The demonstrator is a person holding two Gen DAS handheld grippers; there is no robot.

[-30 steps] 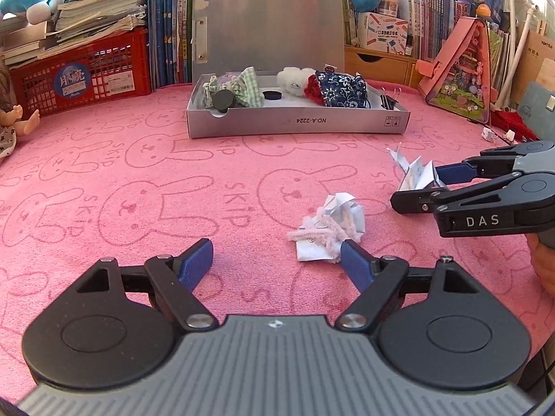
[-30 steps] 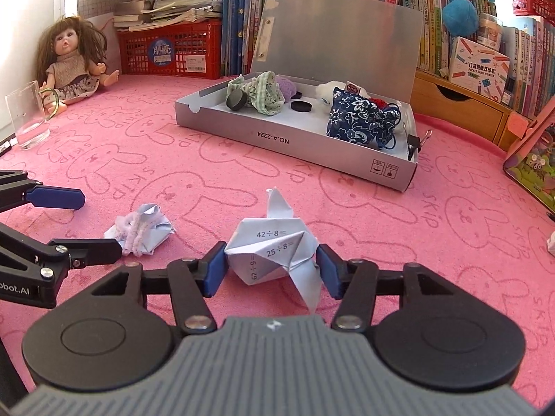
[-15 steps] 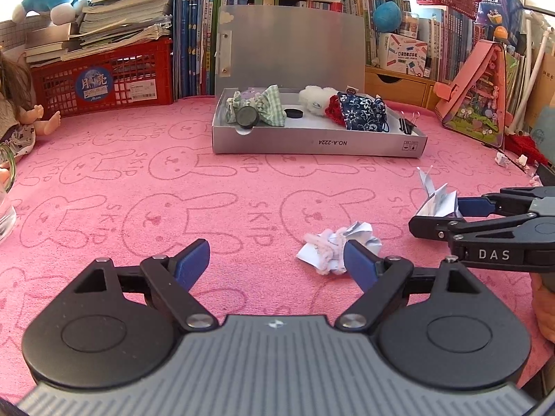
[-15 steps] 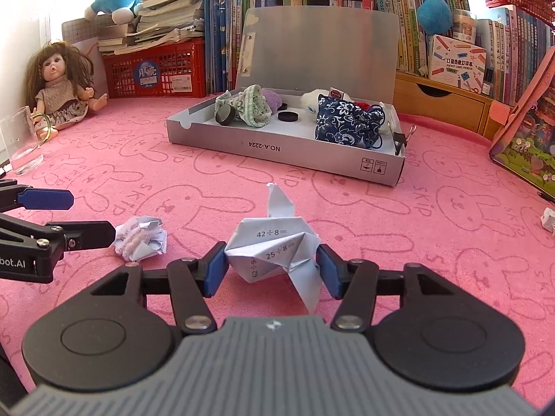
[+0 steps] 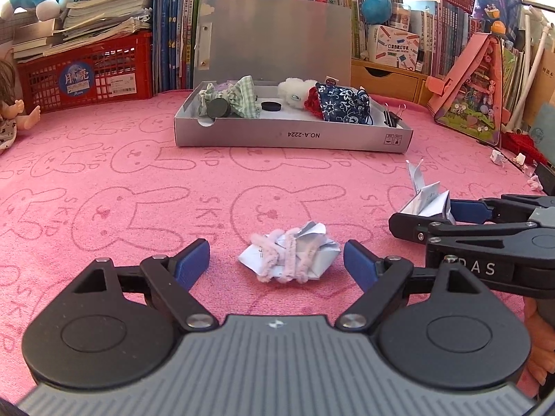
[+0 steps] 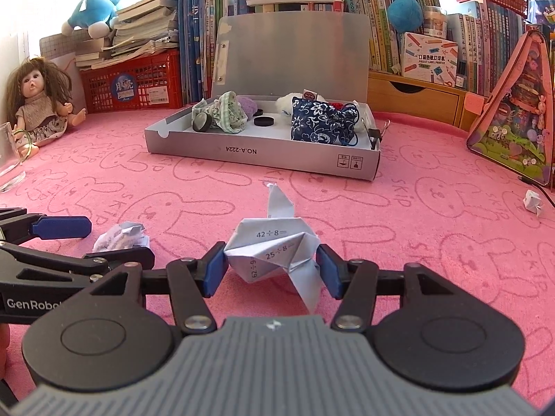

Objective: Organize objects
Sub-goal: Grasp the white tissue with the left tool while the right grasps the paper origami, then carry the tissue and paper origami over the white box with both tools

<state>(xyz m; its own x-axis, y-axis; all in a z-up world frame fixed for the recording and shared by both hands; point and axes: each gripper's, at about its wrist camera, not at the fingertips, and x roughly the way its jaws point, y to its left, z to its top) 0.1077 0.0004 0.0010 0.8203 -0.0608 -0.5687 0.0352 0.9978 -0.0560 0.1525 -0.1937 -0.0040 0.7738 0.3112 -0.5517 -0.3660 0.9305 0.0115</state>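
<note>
Right tongs (image 6: 270,267) sit low on the pink bench (image 6: 433,208), blue pads pinching the folded paper bird (image 6: 274,249) from both sides. Left tongs (image 5: 277,260) are spread wide, the crumpled paper wrapped in pink pipe cleaner (image 5: 289,254) lying between the pads, touching neither. Further back, the open grey box (image 5: 295,135) holds a blue floral pouch (image 5: 343,107) and a checked cloth (image 5: 239,100).

The grey box (image 6: 263,152) front reads "NO.A-2224", upside down. The folded paper (image 6: 274,246) carries "42÷8=" and "25÷8=". The pink cloth (image 5: 208,159) repeats "SKIP".
</note>
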